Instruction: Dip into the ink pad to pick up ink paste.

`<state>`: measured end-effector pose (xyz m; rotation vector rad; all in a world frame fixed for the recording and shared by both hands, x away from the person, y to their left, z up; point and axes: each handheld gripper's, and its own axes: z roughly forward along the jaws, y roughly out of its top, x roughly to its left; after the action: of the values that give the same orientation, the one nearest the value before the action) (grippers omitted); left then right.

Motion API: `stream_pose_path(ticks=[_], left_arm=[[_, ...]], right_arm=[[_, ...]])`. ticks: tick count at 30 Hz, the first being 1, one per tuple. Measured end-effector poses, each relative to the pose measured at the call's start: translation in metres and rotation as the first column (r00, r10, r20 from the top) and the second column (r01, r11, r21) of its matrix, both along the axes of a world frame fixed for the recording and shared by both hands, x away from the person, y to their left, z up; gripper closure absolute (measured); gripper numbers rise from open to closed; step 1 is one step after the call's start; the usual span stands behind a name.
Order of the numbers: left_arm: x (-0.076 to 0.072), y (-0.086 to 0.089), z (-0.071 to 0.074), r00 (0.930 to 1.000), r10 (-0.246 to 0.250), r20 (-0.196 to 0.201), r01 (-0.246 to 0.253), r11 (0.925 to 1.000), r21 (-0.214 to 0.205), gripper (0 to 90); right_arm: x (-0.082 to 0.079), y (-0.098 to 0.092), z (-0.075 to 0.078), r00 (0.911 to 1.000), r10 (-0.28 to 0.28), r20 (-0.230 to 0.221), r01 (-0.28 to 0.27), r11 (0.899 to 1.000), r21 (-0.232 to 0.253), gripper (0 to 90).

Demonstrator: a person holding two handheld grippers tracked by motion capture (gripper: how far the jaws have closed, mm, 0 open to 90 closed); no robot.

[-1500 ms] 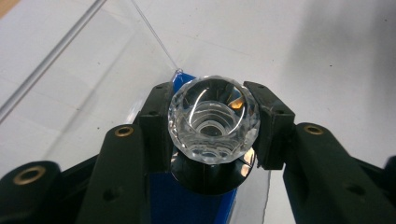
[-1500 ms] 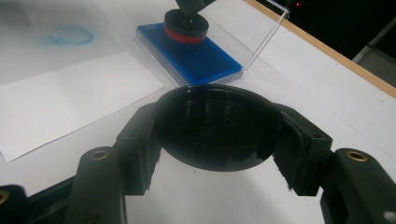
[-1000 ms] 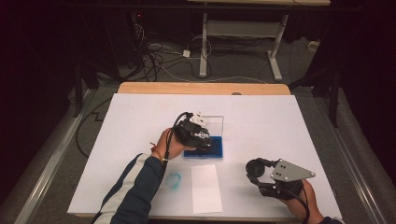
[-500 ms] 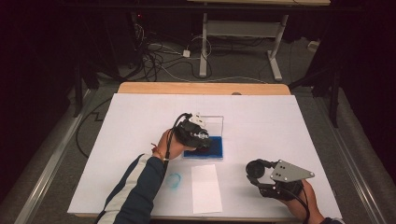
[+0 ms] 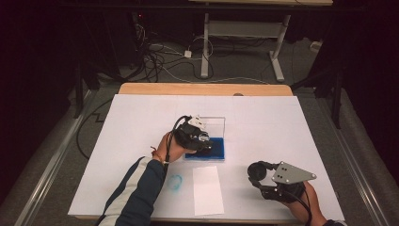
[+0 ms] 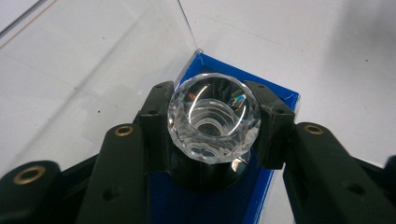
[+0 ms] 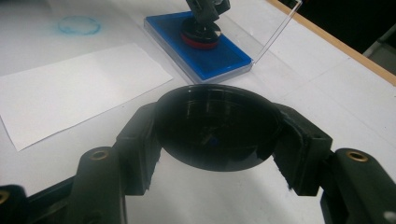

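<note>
Centrally, left gripper [image 6: 212,126] clamps a crystal-topped stamp [image 6: 214,123] on the blue pad [image 5: 212,149] — right gripper [image 7: 217,135] clasps a black cap [image 7: 217,128].

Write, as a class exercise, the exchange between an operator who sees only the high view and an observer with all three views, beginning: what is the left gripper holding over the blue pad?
Observer: The left gripper is shut on a stamp with a faceted clear crystal knob.
Operator: Is the stamp touching the pad?
Observer: In the right gripper view its red-rimmed base sits on the blue ink pad.
Operator: And the right gripper, what is that dark round thing?
Observer: The right gripper grips a shallow black round cap, hollow side toward the camera.
Operator: Is the pad's case open?
Observer: Yes, its clear lid stands raised behind the pad.
</note>
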<state>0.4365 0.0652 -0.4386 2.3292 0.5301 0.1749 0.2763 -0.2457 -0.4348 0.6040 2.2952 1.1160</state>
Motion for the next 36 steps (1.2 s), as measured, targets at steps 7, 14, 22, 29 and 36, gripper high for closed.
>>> stream_pose_path(ticks=[7,14,22,29,36], left_arm=[[0.0013,0.0013,-0.0018,1.0000,0.000,-0.008,0.000,0.9998,-0.020,54.1],[0.0009,0.0014,-0.0021,0.9999,0.002,-0.011,-0.002,0.9997,-0.023,54.1],[-0.0019,0.0021,0.0023,0.9998,-0.002,-0.020,0.002,1.0000,-0.008,54.0],[-0.0066,-0.0004,0.0000,0.9998,-0.017,-0.010,0.017,0.9998,-0.006,54.0],[-0.0061,0.0015,-0.0040,0.9999,-0.006,-0.015,0.005,0.9990,-0.043,54.1]], right_arm=[[-0.0001,0.0000,0.0000,1.0000,0.001,-0.001,-0.001,1.000,-0.002,38.2],[-0.0002,0.0005,-0.0001,1.0000,0.005,0.000,-0.005,1.000,-0.006,38.2],[0.0000,-0.0007,-0.0001,1.0000,0.000,-0.002,0.000,1.000,-0.002,38.2],[0.0000,-0.0012,-0.0003,1.0000,0.000,-0.003,0.000,1.000,-0.006,38.2],[-0.0012,0.0003,-0.0005,1.0000,0.003,-0.006,-0.003,1.000,-0.010,38.2]])
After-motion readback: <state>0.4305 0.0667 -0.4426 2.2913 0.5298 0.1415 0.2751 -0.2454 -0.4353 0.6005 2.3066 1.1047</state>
